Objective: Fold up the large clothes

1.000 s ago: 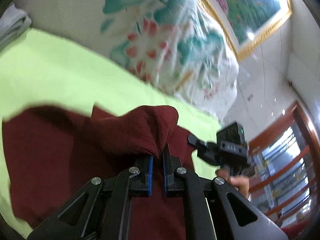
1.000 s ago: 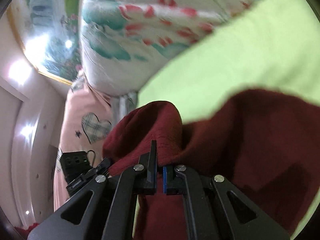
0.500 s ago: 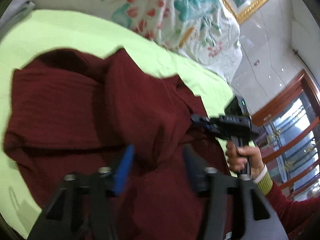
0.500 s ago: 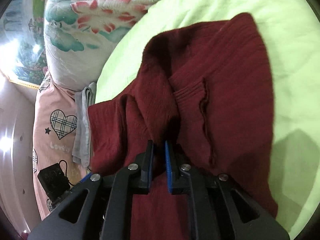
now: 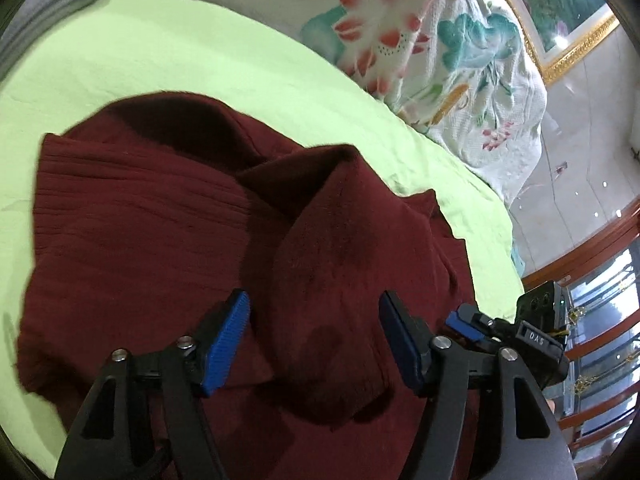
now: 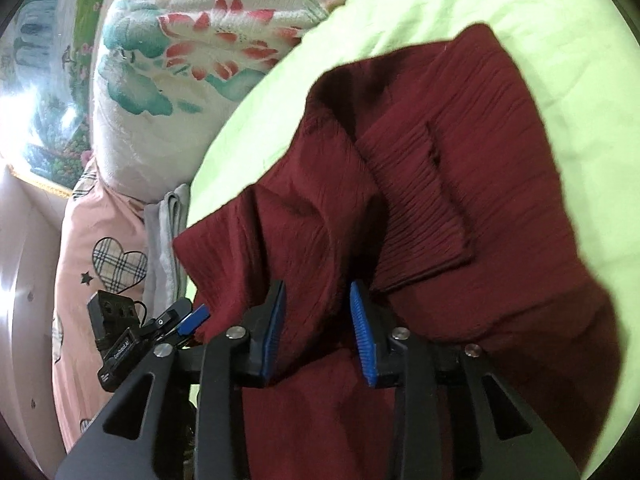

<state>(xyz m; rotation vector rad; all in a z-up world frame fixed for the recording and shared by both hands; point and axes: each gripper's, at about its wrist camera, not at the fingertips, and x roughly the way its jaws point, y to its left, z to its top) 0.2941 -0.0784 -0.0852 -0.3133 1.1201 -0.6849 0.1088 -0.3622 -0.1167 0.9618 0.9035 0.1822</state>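
Left wrist view: my left gripper [image 5: 314, 336] gapes wide over the crumpled maroon knit sweater [image 5: 160, 240] on the lime-green sheet [image 5: 180, 60]. My right gripper [image 6: 318, 330] stands parted too, holding nothing.

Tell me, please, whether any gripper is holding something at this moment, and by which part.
Nothing is held. The left gripper and the right gripper are both open over the dark red knitted garment, which lies on the light green bedsheet.

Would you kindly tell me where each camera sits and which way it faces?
Left wrist: on the left gripper, facing along open fingers over the maroon sweater toward the floral quilt; the right gripper shows.
Right wrist: on the right gripper, fingers open, facing the sweater's ribbed cuff; the left gripper shows.
Shared: sweater, quilt, green sheet.
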